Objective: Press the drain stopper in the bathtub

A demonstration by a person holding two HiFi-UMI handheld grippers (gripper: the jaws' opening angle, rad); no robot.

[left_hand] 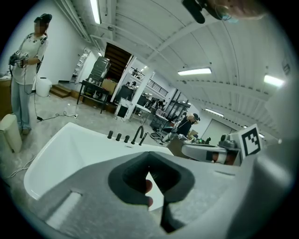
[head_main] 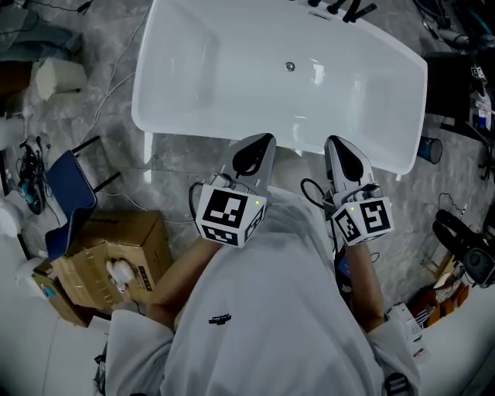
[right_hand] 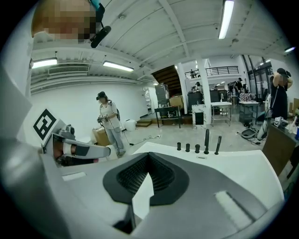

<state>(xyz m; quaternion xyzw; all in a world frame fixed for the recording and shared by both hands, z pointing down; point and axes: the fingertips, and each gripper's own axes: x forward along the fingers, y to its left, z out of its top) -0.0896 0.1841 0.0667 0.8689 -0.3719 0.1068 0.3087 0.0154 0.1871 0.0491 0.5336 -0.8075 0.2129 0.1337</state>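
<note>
A white bathtub (head_main: 193,69) lies across the top of the head view. Its small round metal drain stopper (head_main: 290,66) sits on the tub floor near the middle. My left gripper (head_main: 261,141) and right gripper (head_main: 335,142) hover side by side over the tub's near rim, well short of the stopper. Both are shut with nothing held. In the left gripper view the left gripper (left_hand: 149,158) points over the bathtub (left_hand: 70,149), and the right gripper (right_hand: 149,155) likewise in its own view. The stopper is hidden in both gripper views.
Black faucet fittings (head_main: 340,9) stand on the tub's far rim. A cardboard box (head_main: 116,251) and a blue chair (head_main: 68,193) are on the floor at left, with dark gear (head_main: 464,247) at right. A person (left_hand: 25,70) stands beyond the tub.
</note>
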